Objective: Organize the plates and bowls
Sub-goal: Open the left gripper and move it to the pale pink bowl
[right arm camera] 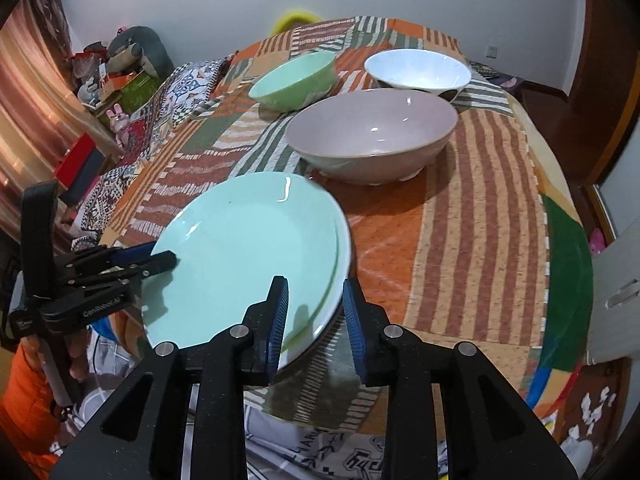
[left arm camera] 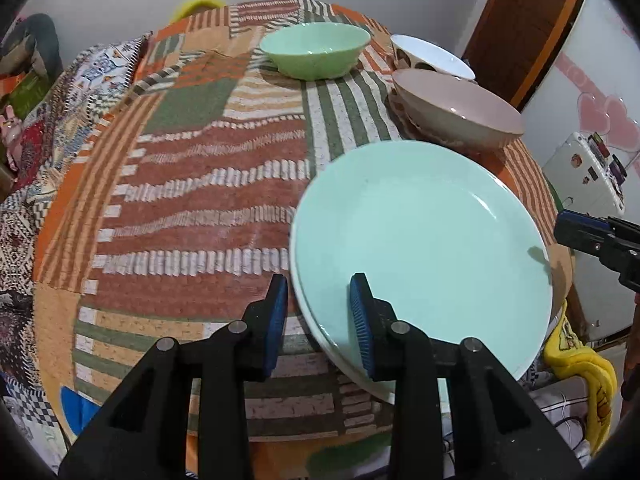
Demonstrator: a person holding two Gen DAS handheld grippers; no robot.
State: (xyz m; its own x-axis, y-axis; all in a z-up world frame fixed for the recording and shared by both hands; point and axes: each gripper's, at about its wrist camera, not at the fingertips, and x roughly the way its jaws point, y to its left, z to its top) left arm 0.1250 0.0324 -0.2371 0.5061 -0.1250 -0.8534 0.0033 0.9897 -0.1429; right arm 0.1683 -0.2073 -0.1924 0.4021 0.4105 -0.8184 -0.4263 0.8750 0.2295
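Observation:
A mint green plate [left arm camera: 424, 236] [right arm camera: 248, 256] is tilted above the near edge of the patterned table [left arm camera: 192, 184]. My left gripper [left arm camera: 320, 320] straddles its left rim with open jaws, one finger above and one below. My right gripper [right arm camera: 314, 316] straddles its right rim, jaws open. The left gripper shows in the right wrist view [right arm camera: 152, 260] with its fingers pinched at the plate's edge. The right gripper's fingers [left arm camera: 588, 236] show at the right in the left wrist view. A pink bowl [left arm camera: 456, 110] [right arm camera: 372, 136], a green bowl [left arm camera: 316, 50] [right arm camera: 294, 80] and a white bowl [left arm camera: 430, 58] [right arm camera: 418, 70] stand behind.
The table [right arm camera: 480, 200] carries a striped orange, brown and green cloth. Cluttered boxes and toys [right arm camera: 116, 80] lie at the far left. A white cabinet [left arm camera: 588, 168] stands to the right of the table. Yellow cloth [left arm camera: 580, 368] hangs at the near right edge.

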